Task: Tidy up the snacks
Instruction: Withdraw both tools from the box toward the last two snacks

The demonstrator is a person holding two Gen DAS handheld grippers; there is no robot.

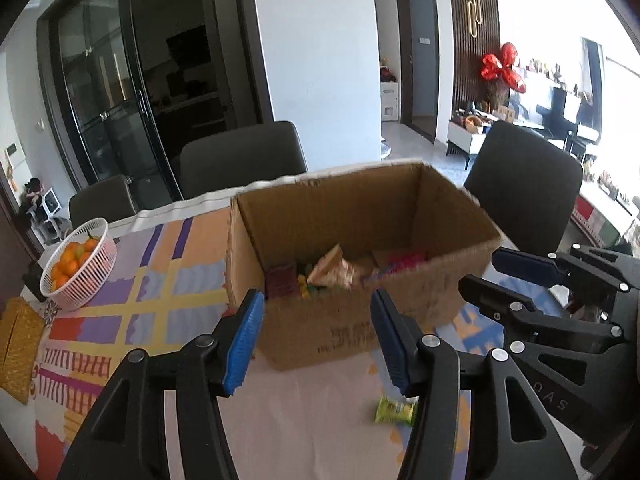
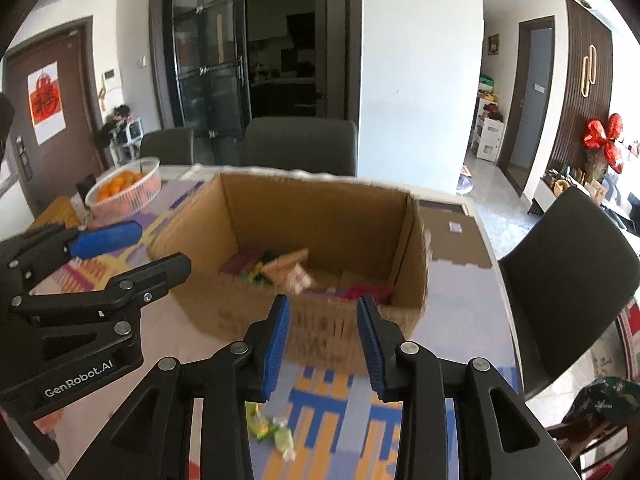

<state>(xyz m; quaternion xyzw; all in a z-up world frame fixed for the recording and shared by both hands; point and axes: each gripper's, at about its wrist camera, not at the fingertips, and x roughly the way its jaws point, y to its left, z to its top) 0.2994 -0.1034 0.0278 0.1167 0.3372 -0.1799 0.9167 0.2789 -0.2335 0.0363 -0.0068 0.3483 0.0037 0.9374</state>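
the left gripper (image 1: 316, 336) and right gripper (image 2: 322, 346) are both spread, holding nothing. the open box (image 1: 352, 216) sits mid-frame just past the fingers, its long side running left to right. green snacks (image 2: 272, 430) lie low in the frame, under the right fingers.

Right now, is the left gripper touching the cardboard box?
Apart. In the right wrist view the left gripper hangs beside the cardboard box, with patterned tablecloth showing between its fingertips and the box's near corner. Nothing sits between its open jaws.

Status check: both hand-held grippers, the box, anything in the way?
Left hand-held gripper open, empty. Right hand-held gripper open, empty. Cardboard box holds snacks; green candy packets loose on table. Nothing blocking.
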